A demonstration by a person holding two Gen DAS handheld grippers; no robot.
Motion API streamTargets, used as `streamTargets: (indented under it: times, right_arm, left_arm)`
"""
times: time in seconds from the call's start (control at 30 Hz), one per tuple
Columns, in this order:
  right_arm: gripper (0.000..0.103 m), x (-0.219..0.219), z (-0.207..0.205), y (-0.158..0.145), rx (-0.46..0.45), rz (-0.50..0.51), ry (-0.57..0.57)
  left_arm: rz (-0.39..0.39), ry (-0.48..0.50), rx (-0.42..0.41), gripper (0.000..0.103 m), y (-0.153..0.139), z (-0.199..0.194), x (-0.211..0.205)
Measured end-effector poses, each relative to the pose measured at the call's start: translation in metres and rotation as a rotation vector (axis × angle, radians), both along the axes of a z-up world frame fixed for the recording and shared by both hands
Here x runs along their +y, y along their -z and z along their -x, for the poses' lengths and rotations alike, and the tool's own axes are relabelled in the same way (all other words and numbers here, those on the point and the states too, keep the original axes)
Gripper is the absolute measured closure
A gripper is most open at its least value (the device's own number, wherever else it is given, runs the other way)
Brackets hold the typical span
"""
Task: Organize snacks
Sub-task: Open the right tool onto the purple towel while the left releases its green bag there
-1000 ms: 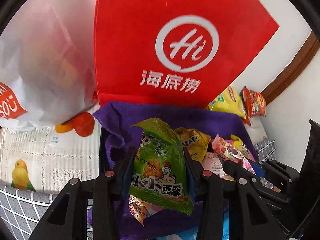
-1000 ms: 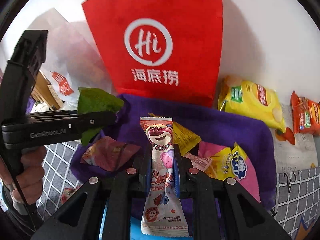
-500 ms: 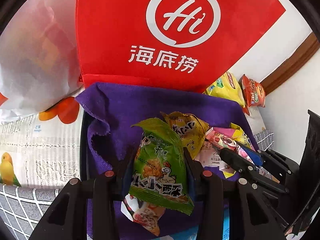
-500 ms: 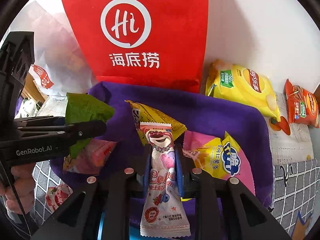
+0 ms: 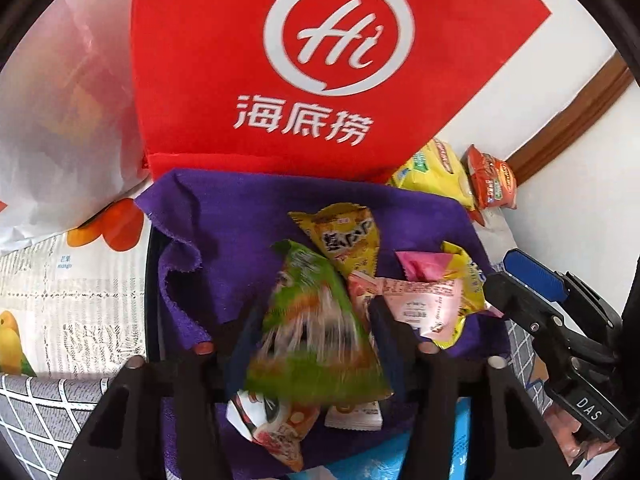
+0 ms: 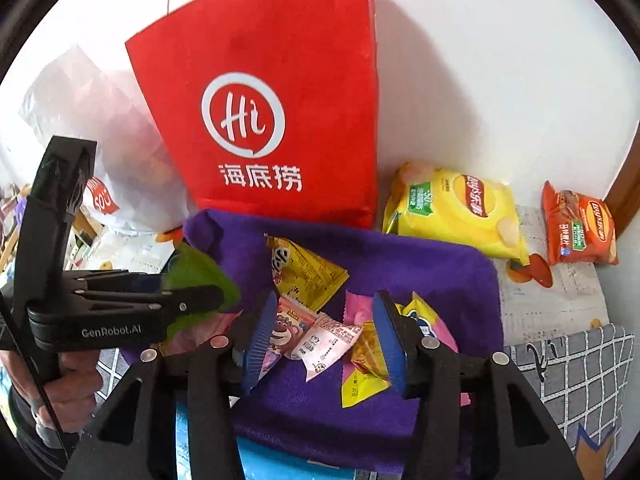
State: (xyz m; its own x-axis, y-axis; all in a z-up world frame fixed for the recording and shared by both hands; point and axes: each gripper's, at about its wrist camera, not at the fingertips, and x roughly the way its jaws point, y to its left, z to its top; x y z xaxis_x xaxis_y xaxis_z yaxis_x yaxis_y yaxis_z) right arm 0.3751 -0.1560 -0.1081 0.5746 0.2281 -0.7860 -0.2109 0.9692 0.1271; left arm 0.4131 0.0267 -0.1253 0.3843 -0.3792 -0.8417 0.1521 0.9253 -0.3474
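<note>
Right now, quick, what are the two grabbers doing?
Left gripper: jaws opening, the blurred green crinkly snack packet still between them, slipping loose.
Right gripper: jaws opening, nothing held; the pink bear candy packet lies on the purple cloth.

A red bag (image 6: 280, 120) with a white logo stands behind a purple cloth (image 6: 420, 272) strewn with yellow, pink and green packets.
</note>
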Motion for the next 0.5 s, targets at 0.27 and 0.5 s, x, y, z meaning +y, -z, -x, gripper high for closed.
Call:
streamTargets:
  times: [0.27, 0.5]
  right_arm:
    - [0.053, 0.006, 0.025, -0.031, -0.082, 0.005, -0.008]
    - [0.053, 0.005, 0.065, -0.045, -0.09, 0.012, 0.024]
  left_arm:
    - [-0.001, -0.023, -0.074, 0.038, -0.032, 0.011, 0.008]
    - [0.017, -0.015, -0.142, 0.038, -0.068, 0.032, 0.01]
